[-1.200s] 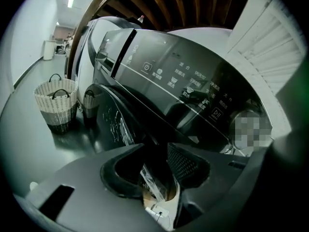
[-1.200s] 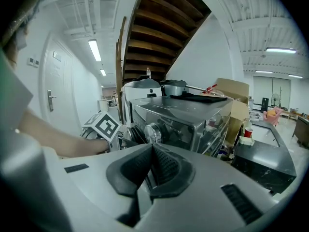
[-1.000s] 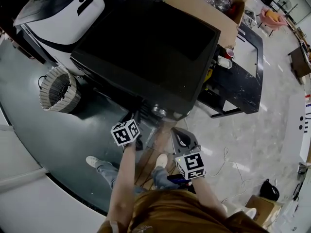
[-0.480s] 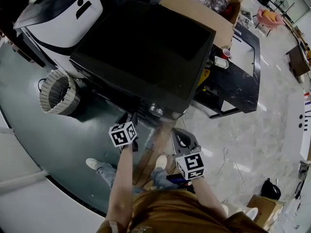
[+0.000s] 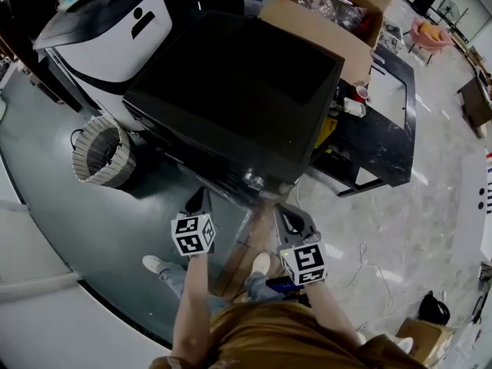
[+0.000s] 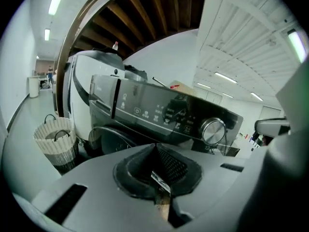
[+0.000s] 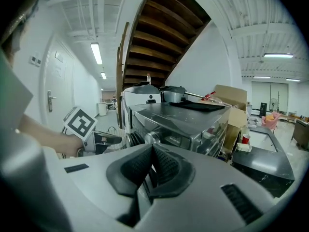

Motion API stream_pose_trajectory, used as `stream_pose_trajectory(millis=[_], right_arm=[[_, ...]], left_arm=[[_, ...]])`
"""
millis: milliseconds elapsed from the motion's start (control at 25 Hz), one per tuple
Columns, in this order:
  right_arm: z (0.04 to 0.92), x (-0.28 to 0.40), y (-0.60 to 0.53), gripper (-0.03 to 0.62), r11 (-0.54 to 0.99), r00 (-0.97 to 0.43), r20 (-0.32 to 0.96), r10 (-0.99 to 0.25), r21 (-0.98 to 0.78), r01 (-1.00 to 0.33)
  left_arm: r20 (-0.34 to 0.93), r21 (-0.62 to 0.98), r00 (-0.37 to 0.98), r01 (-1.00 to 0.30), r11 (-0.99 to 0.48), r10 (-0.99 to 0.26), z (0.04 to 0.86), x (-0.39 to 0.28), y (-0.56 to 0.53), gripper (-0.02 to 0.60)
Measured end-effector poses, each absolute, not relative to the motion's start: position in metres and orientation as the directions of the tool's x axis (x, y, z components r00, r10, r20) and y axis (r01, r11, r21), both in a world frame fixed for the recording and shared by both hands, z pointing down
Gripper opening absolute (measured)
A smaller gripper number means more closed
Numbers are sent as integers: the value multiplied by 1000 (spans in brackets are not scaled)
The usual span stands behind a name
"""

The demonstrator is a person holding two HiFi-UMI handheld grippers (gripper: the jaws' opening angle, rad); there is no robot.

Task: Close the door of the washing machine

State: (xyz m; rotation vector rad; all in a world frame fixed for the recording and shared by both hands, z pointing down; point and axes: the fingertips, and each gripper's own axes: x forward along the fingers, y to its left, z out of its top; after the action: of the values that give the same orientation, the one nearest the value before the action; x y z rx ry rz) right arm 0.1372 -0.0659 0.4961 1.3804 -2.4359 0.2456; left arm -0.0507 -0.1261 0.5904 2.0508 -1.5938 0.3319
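Observation:
The dark front-loading washing machine [image 5: 238, 91] fills the middle of the head view. No door leaf sticks out from its front there. In the left gripper view its control panel [image 6: 164, 115] with a silver dial [image 6: 213, 130] sits above the round door [image 6: 108, 139], which seems to lie against the front. My left gripper [image 5: 198, 200] hangs a short way off the machine's front, its jaws shut with nothing between them [image 6: 155, 146]. My right gripper [image 5: 286, 214] is beside it to the right, also shut and empty [image 7: 151, 146], apart from the machine.
A woven basket [image 5: 104, 151] stands on the floor left of the machine, beside a white appliance [image 5: 100, 29]. A cardboard box [image 5: 323, 14] sits behind, and a low black table [image 5: 384, 121] with a red cup [image 5: 361, 92] at the right. The person's shoes [image 5: 157, 264] are below the grippers.
My left gripper has drawn back from the machine's front toward the person and risen a little. The right gripper has stayed where it was.

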Motion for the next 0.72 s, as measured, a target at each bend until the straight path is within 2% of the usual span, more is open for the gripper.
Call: stream_pose_trajectory(millis=[160,360,520,720], right_arm=[[482,130,-69,12,521,-486,321,-813,29,-853],[462,118,-70,11,537,-508,273,-817,36,-843],[459,112,-69,11,552,-526,263,-809,33,-833],[457,107,-65,11,563,-539,264,-800,20,-826]], left_arm=[[409,226,286,-952,-207,-867,548,-53,-114,25],[299,319,319,-922,-220,-899,494,-58,-99,25],[261,266,302,-936,-232,-917,468,-62,-94,25],[246,288,278,-936,-204,-929,462,-75,-87,25]])
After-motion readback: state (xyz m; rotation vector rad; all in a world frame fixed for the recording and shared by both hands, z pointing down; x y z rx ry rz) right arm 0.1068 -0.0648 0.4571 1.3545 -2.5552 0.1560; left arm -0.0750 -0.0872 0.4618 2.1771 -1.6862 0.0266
